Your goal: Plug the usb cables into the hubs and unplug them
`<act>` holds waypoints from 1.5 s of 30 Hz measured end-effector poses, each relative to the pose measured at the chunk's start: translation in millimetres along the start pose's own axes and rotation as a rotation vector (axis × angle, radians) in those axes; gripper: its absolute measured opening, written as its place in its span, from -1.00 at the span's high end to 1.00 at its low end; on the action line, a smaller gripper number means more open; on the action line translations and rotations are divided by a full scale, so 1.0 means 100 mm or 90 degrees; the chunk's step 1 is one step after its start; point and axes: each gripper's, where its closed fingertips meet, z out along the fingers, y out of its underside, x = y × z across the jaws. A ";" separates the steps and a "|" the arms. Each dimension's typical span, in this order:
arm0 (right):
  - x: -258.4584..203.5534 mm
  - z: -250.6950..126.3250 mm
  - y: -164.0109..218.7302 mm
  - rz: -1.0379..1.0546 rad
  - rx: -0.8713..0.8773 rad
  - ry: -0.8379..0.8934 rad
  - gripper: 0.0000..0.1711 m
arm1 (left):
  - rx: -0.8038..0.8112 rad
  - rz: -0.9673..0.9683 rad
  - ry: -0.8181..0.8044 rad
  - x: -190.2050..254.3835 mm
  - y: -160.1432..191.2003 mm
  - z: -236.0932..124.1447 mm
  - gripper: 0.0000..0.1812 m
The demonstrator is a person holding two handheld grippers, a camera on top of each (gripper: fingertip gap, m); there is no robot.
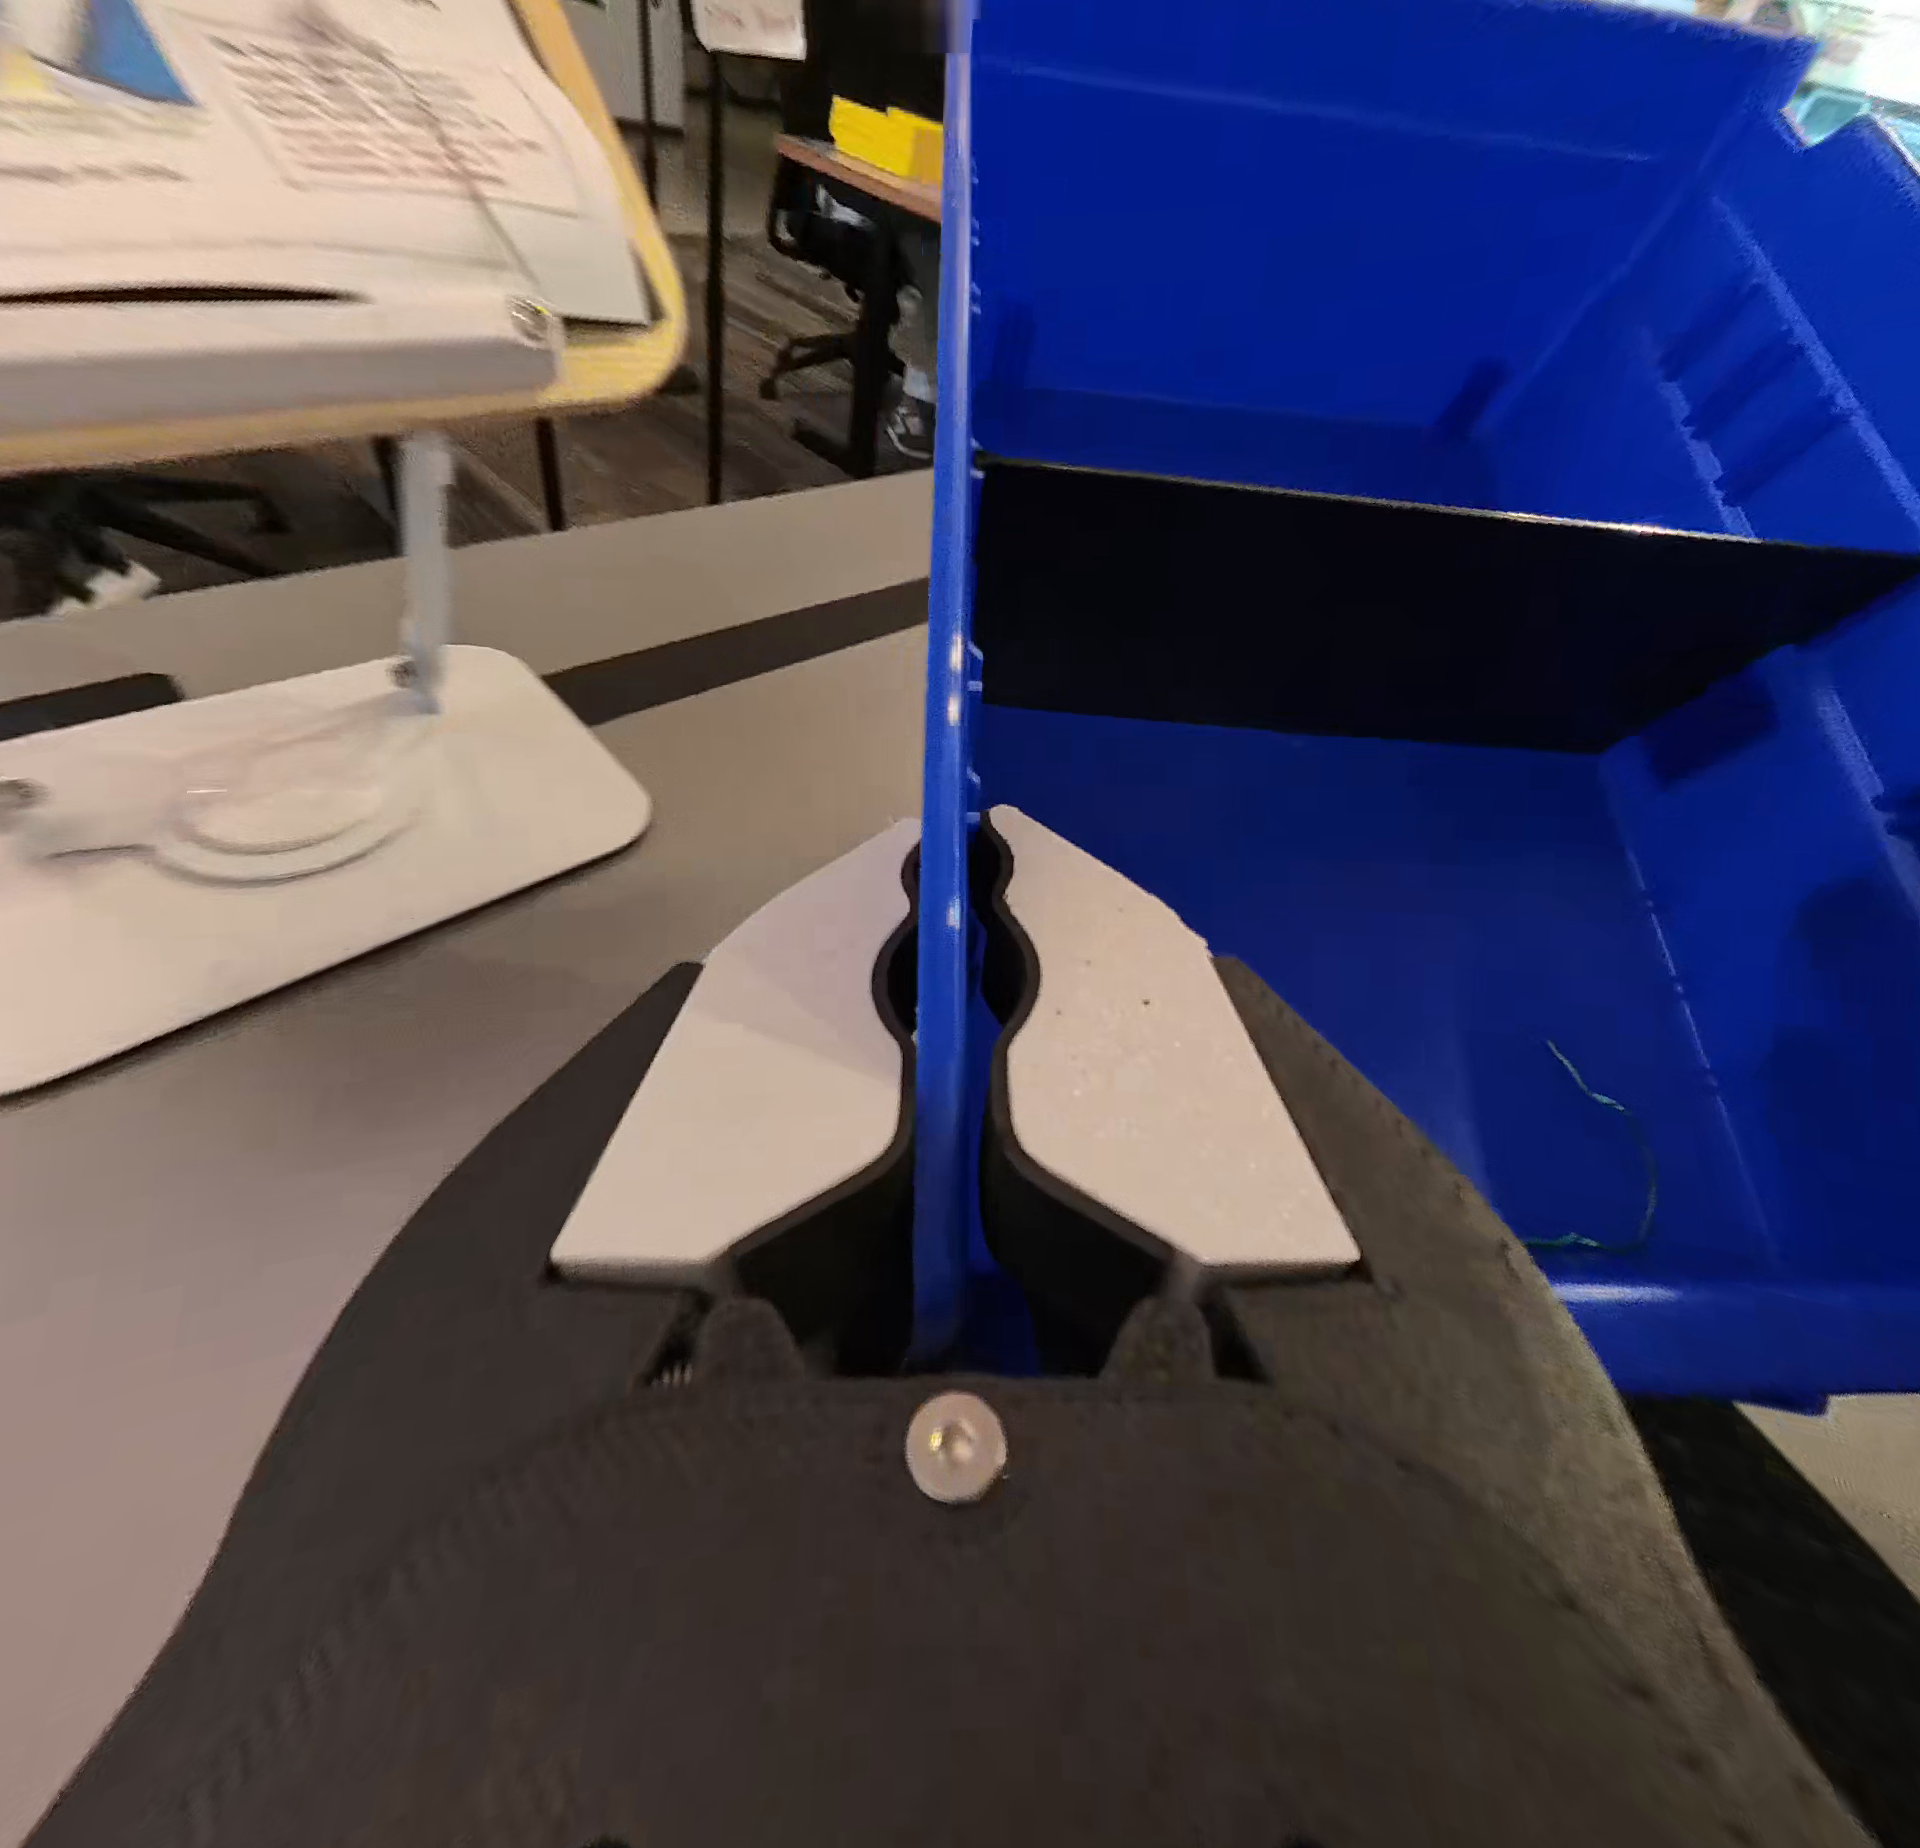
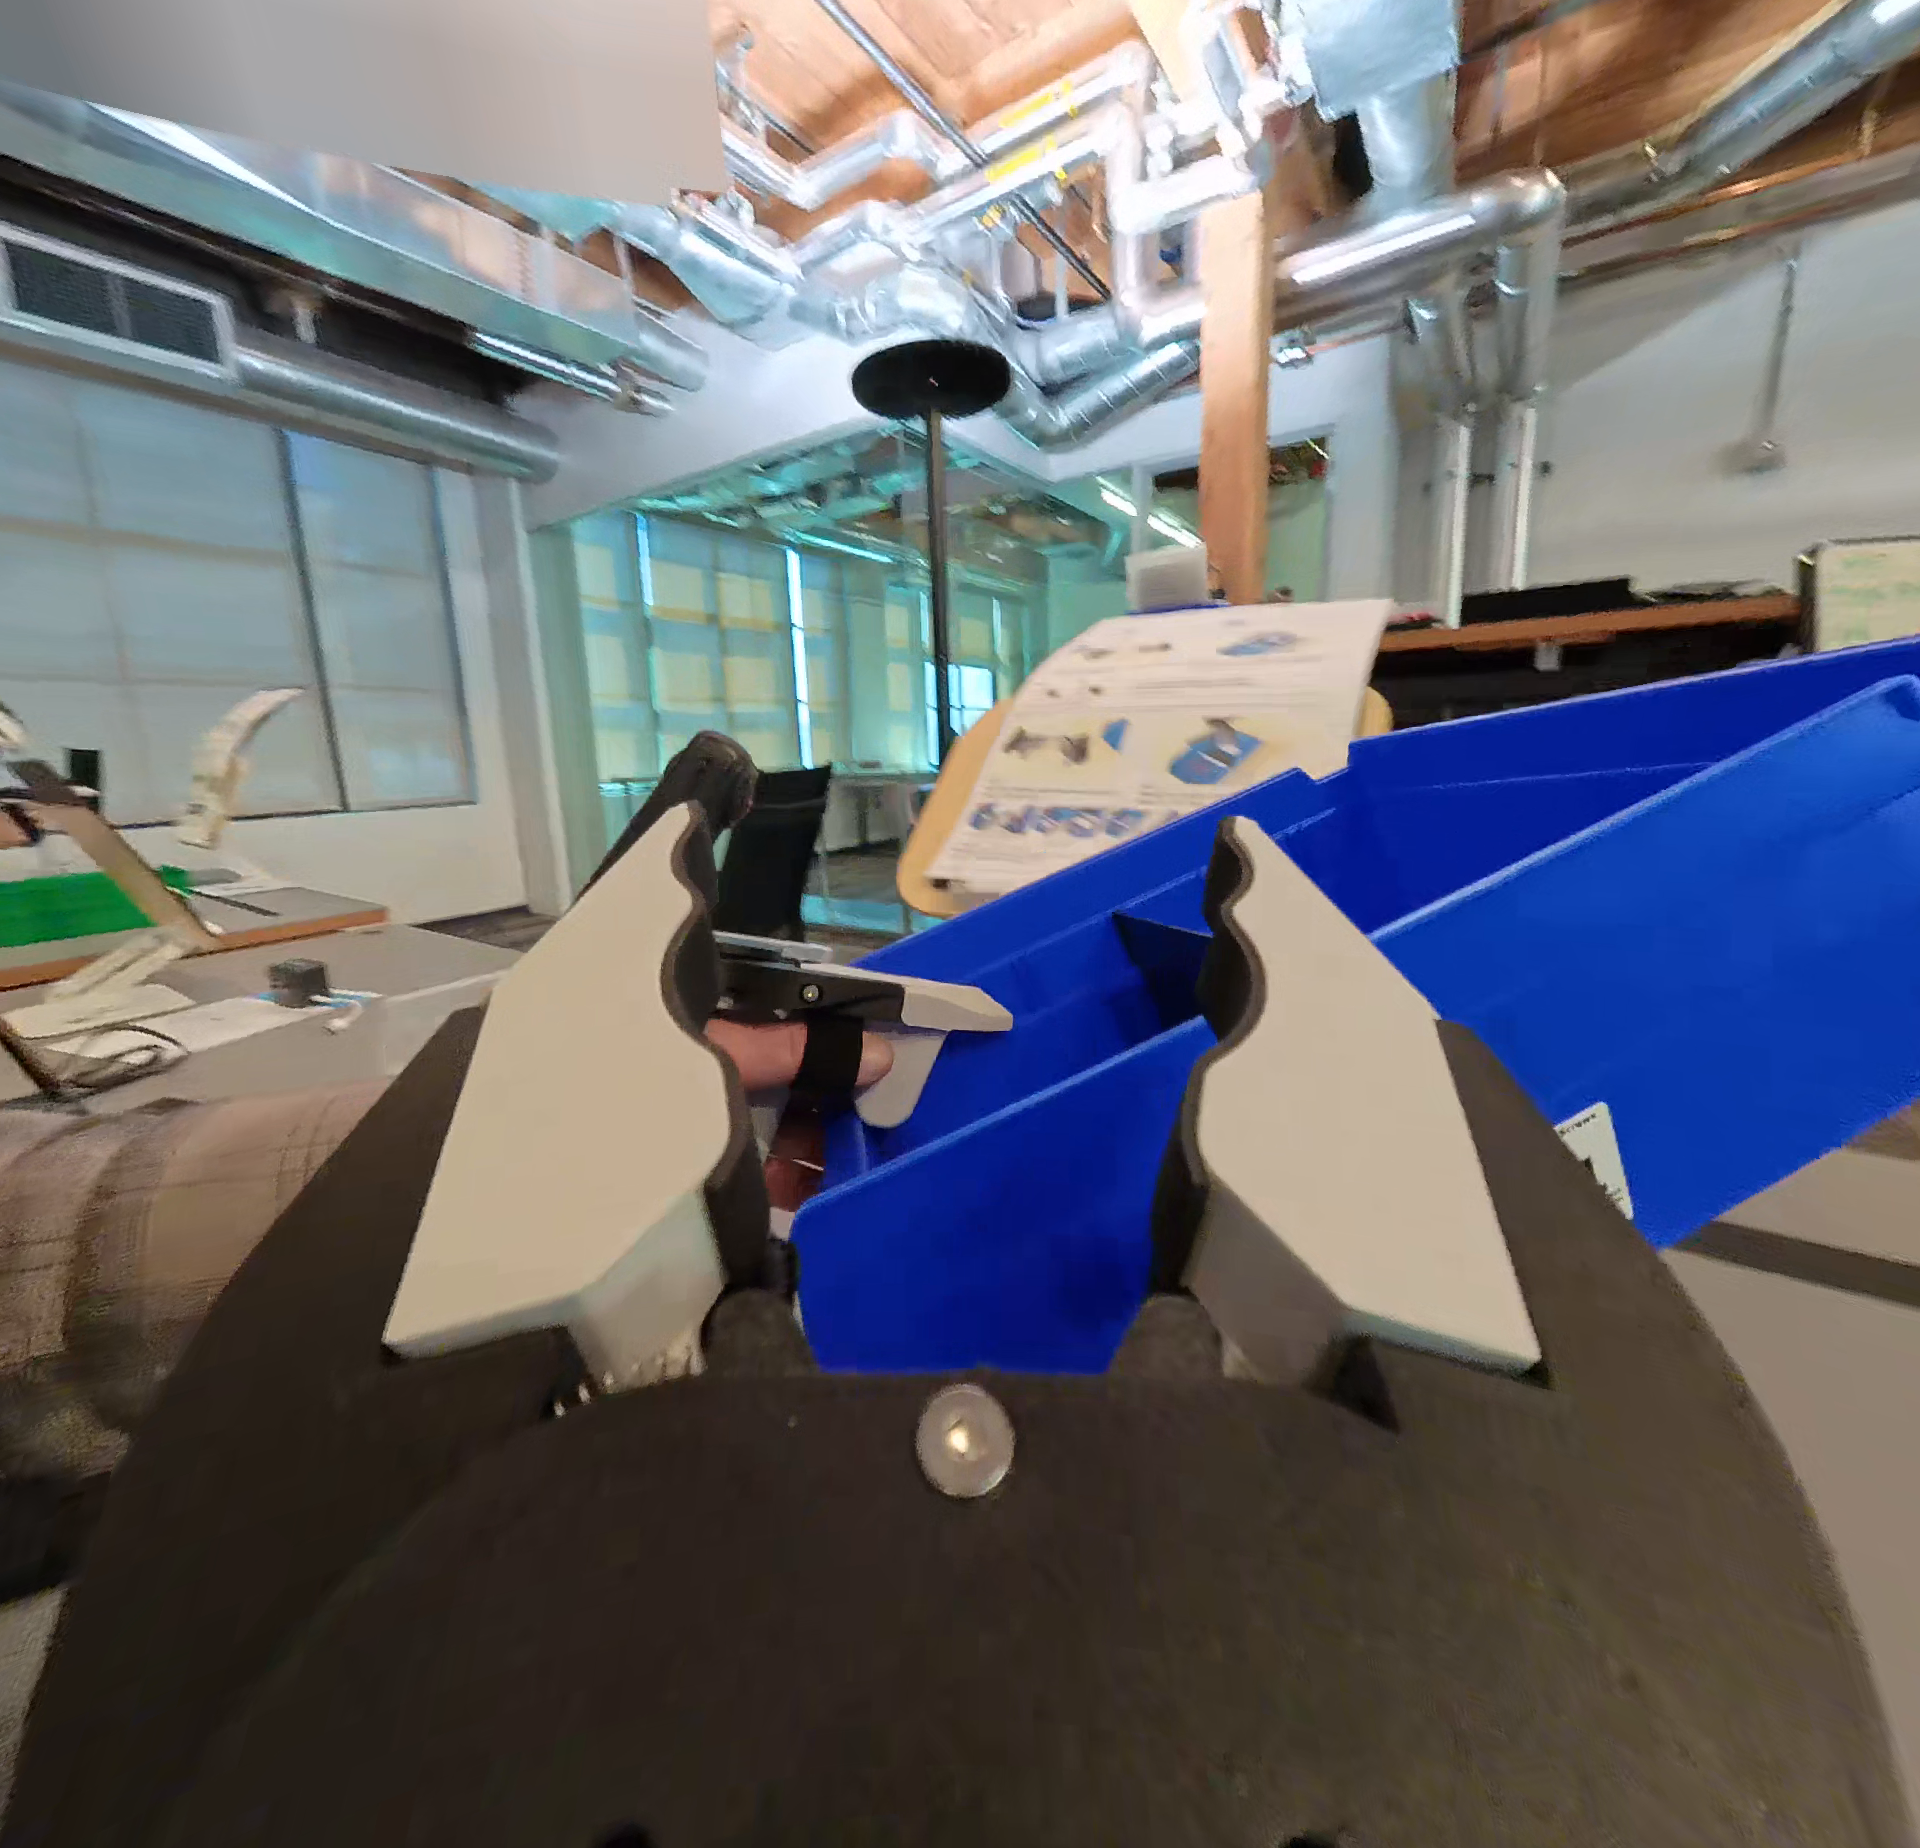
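Observation:
No usb cable or hub shows near my grippers. My left gripper (image 1: 951, 832) is shut on the left side wall of a blue plastic bin (image 1: 1351, 292), which is tilted. A black divider (image 1: 1351, 614) crosses the bin, and a thin green thread (image 1: 1621, 1154) lies in the near compartment. My right gripper (image 2: 961, 819) is open, and the near wall of the blue bin (image 2: 1610, 967) sits between its spread fingers without being clamped. The left gripper (image 2: 935, 1055) also shows in the right wrist view, held by a hand on the bin's far side.
A document stand with a white base (image 1: 312, 842) and a printed sheet (image 1: 260, 136) stands on the grey table (image 1: 727, 738) left of the bin; the sheet (image 2: 1174, 728) shows behind the bin too. A small dark box with white cables (image 2: 301, 977) sits on a far table. One gripper's finger ends stand about 20 centimetres off the other's.

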 end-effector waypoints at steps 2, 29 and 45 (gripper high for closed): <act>0.26 -0.08 0.06 -0.009 -0.020 0.028 -0.09 | -0.021 0.003 0.014 0.12 0.08 0.30 0.95; 2.14 -0.69 0.76 0.039 -0.149 0.173 0.05 | -0.055 0.064 0.080 0.81 0.56 1.78 0.71; 2.37 -0.91 0.93 -0.016 -0.202 0.247 -0.03 | -0.138 0.021 0.171 1.15 0.74 1.72 0.36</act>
